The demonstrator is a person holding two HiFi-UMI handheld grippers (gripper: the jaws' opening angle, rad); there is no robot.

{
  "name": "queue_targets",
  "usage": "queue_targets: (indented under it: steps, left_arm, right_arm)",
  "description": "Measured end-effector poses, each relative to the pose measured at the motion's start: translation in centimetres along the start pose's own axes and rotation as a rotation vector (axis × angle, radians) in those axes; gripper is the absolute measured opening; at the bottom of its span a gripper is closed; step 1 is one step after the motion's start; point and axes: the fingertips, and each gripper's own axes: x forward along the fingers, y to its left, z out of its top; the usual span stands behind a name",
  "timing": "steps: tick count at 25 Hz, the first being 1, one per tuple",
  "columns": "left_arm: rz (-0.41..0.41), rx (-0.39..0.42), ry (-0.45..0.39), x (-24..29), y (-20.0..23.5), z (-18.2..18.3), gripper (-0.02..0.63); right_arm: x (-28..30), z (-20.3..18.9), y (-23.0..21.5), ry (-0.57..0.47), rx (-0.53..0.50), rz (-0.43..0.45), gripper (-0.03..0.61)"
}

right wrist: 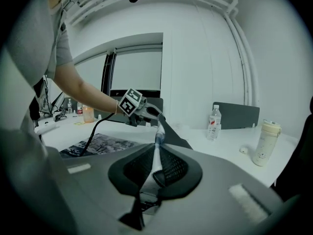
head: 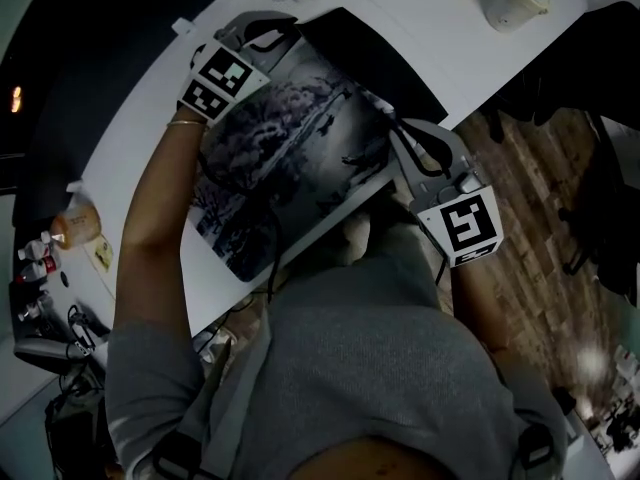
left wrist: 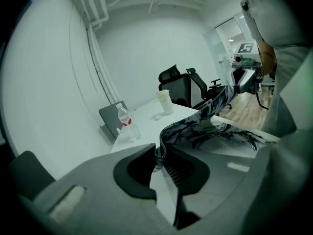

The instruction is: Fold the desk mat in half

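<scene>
Right gripper (right wrist: 156, 153) clamped on mat (head: 290, 158) corner, jaws nearly together. Left gripper (left wrist: 161, 155) pinches the other corner the same way. Mat: dark printed top, black underside, gripped edge raised off table (head: 125, 158), rest lying flat.

Long white desk (head: 400, 8). Black-and-white printed desk mat (head: 290, 158): one part flat on desk, other edge raised off it. Clear plastic water bottle with red label (left wrist: 126, 121) upright, apart from mat. Cream cylindrical tumbler (right wrist: 264, 143) near small white round object (right wrist: 243, 150). Orange jar (head: 80, 223) toward desk's other end.
</scene>
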Motion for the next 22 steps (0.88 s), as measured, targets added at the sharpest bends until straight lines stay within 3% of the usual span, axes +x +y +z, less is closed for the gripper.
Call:
queue_targets:
  steps: [12,22]
  left_arm:
    - [0.013,-0.022,0.074,-6.8,-4.4,-7.5,0.048]
    - [0.036,-0.048,0.137,-12.4,-6.4,-12.8,0.048]
  right_arm:
    - [1.6,-3.3,9.5,0.072,0.002,0.091,0.031]
    - [3.9,-4.8,18.2,0.122,-0.023,0.234,0.031]
